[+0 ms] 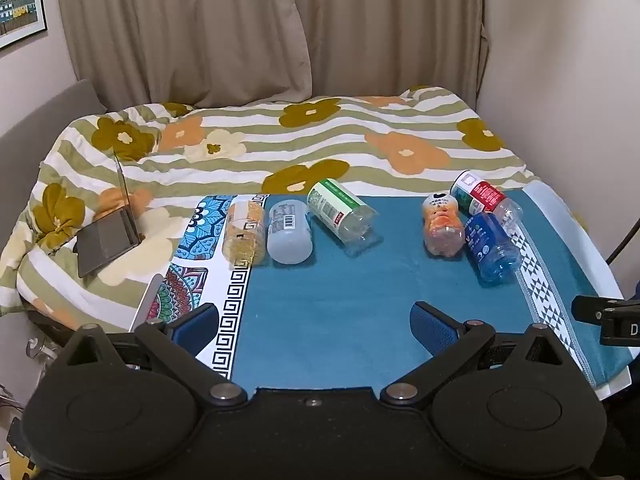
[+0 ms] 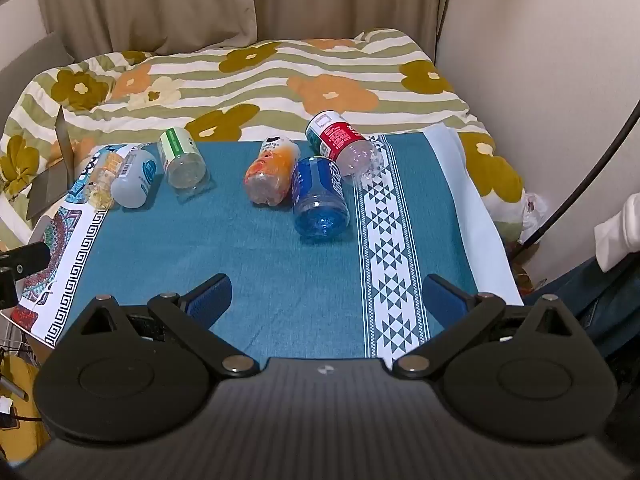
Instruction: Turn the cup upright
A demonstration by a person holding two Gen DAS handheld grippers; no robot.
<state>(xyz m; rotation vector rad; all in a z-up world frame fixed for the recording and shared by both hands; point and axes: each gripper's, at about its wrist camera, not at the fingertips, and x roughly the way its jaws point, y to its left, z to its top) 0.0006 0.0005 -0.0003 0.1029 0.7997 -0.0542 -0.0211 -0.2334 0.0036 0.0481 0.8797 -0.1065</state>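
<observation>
Six cut-bottle cups lying on their sides on teal cloth, bottoms toward camera, left gripper and right gripper both wide apart, holding nothing

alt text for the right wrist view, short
Six cut-bottle cups lie on their sides on a teal tablecloth, the blue cup nearest the open right gripper, which hovers apart from it. A floral duvet and curtains sit behind.
</observation>
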